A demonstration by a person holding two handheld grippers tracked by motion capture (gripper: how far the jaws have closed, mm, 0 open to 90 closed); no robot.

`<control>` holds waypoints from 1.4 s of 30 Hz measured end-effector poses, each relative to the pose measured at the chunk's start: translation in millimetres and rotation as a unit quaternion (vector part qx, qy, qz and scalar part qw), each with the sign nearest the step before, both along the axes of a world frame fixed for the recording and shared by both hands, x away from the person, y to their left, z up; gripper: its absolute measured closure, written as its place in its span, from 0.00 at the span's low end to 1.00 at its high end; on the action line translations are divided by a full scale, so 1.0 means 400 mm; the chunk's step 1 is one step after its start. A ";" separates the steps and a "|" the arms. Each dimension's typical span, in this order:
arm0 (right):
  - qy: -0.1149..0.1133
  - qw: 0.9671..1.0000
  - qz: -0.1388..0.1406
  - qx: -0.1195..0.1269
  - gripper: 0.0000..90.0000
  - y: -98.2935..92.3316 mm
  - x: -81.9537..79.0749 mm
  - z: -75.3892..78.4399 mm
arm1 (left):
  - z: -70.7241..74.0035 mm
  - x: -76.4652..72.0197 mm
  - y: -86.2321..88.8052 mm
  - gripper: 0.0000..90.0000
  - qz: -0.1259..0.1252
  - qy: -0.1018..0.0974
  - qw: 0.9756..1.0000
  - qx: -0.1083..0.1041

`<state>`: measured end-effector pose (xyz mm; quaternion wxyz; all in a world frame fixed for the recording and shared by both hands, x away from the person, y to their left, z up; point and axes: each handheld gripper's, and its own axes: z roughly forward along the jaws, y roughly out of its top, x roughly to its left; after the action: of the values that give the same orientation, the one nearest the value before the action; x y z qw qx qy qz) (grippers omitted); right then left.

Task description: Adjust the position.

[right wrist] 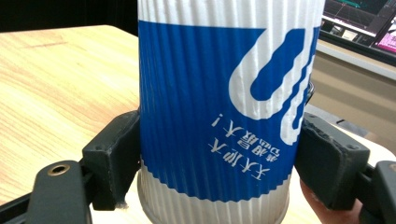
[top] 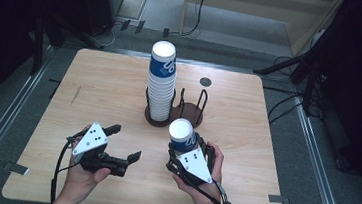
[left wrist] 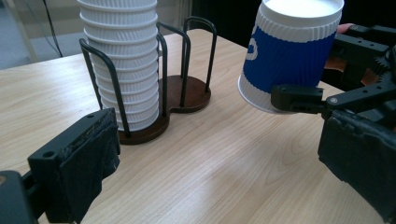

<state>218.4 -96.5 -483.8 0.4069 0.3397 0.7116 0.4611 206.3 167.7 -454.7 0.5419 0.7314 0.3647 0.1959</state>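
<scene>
**A:** Right gripper view first, since it sits closest: what's between the jaws?

**B:** A paper cup (right wrist: 219, 112), ribbed, blue over white. Both black pads press on its sides, so the right gripper (right wrist: 215, 163) is clamped on it. The cup is upside down (the writing is inverted too): a line of white East Asian characters and, above it, part of a large white logo shape. I can't read the characters with any certainty.

**A:** And where is that cup on the table?

**B:** From the high view, the cup (top: 182, 134) is in the right gripper (top: 187, 150), near the front of the wooden table (top: 95, 88) and just in front of the holder. In the left gripper view its rim tilts and hangs clear of the tabletop.

**A:** The other hand?

**B:** The left gripper (top: 122, 144) is at the front left, its jaws spread apart with nothing between them. Its hand (top: 84, 173) grips the body from below.

**A:** Farther back?

**B:** A dark wire cup holder (top: 188, 113) with two round bays on a brown base. The left bay carries a tall stack of cups (top: 161, 82), inverted, the top one showing the same blue band and white logo. The right bay stands bare. Beyond it, a small dark round disc (top: 205, 81) is set in the tabletop near the far edge.
</scene>
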 end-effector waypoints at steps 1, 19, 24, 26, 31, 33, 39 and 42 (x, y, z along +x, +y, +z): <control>-0.001 1.000 -0.001 -0.002 0.23 0.002 -0.001 -0.001 | 0.000 0.000 0.000 0.00 0.000 0.000 1.000 -0.001; -0.039 0.998 0.014 -0.051 0.23 0.029 -0.018 -0.012 | 0.002 -0.002 -0.007 0.01 -0.012 0.002 1.000 -0.002; -0.056 0.996 0.020 -0.073 0.23 0.038 -0.023 -0.019 | 0.004 -0.004 -0.012 0.01 -0.019 0.004 1.000 -0.004; -0.061 0.995 0.020 -0.082 0.23 0.041 -0.024 -0.021 | 0.004 -0.004 -0.013 0.01 -0.021 0.004 1.000 -0.002; -0.072 0.991 0.026 -0.106 0.23 0.049 -0.029 -0.029 | 0.004 -0.006 -0.018 0.01 -0.026 0.005 1.000 -0.005; -0.075 0.990 0.027 -0.113 0.23 0.052 -0.031 -0.030 | 0.004 -0.007 -0.019 0.01 -0.030 0.003 1.000 -0.003; -0.088 0.986 0.029 -0.138 0.23 0.060 -0.036 -0.035 | 0.006 -0.011 -0.025 0.01 -0.036 -0.002 0.999 -0.002; -0.097 0.983 0.031 -0.153 0.23 0.065 -0.038 -0.039 | 0.007 -0.011 -0.027 0.03 -0.038 0.000 0.999 -0.004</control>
<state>203.1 -70.6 -499.5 0.5064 0.2050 0.7412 0.3901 201.7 157.0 -452.0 0.5521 0.7422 0.3376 0.1741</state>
